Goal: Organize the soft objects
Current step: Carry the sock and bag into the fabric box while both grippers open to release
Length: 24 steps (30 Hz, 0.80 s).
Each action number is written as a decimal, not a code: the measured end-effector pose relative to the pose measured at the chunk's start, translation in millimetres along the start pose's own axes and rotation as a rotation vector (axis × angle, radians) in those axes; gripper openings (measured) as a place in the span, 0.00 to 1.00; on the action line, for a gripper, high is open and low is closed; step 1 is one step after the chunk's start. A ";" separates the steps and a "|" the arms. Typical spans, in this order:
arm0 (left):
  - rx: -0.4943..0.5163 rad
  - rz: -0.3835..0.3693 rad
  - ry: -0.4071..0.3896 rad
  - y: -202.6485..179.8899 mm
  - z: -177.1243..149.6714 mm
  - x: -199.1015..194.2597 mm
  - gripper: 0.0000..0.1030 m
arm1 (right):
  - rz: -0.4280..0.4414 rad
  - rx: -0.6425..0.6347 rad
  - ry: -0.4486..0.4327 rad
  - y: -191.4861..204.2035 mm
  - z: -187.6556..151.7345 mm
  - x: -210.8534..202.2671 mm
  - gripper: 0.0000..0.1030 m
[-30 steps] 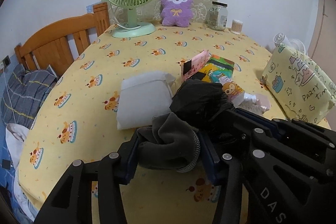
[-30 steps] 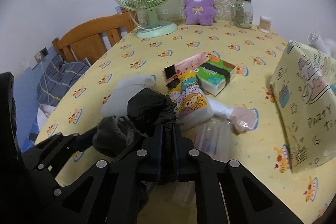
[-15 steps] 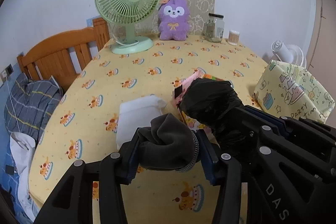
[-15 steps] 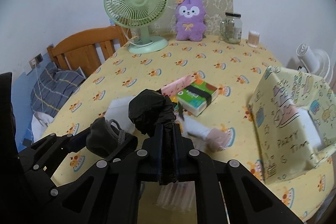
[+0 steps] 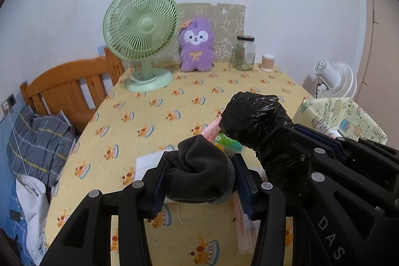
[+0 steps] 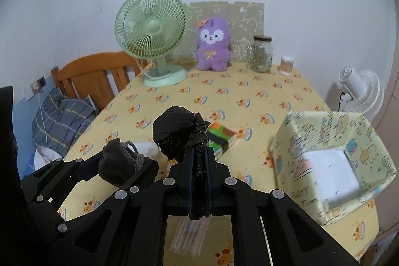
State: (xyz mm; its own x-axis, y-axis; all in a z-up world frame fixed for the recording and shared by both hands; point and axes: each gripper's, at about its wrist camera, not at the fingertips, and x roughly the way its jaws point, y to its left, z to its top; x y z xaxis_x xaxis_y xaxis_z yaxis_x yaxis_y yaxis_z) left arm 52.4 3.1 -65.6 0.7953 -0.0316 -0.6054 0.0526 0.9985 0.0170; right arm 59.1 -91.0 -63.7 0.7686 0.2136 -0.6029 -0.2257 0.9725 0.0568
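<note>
While "DAS" shows on the right gripper [image 5: 294, 141] clamping a black bag [image 5: 256, 119], the left gripper [image 5: 199, 173] pinches a grey sock [image 5: 199, 166].

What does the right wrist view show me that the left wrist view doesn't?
Only the right wrist view looks into the open patterned box, with something white at its bottom. Only the left wrist view shows the dark grey cloth head-on, clamped in the left gripper. Both show the right gripper shut on the black plastic bundle, the green fan and the purple plush.
</note>
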 end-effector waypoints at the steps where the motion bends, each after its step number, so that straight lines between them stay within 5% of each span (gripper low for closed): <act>1: 0.001 -0.002 -0.004 -1.5 2.1 -1.3 0.48 | -0.001 0.001 -0.005 -1.8 1.8 -2.4 0.11; 24: 0.023 -0.039 -0.104 -48.0 43.8 -25.2 0.48 | -0.058 0.045 -0.109 -58.9 36.5 -38.4 0.10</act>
State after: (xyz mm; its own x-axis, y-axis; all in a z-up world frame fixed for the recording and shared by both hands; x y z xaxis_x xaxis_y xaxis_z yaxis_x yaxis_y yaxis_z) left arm 56.2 -45.9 -16.4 0.8506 -0.0762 -0.5202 0.0977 0.9951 0.0140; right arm 64.8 -153.1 -14.8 0.8409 0.1633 -0.5160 -0.1538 0.9862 0.0616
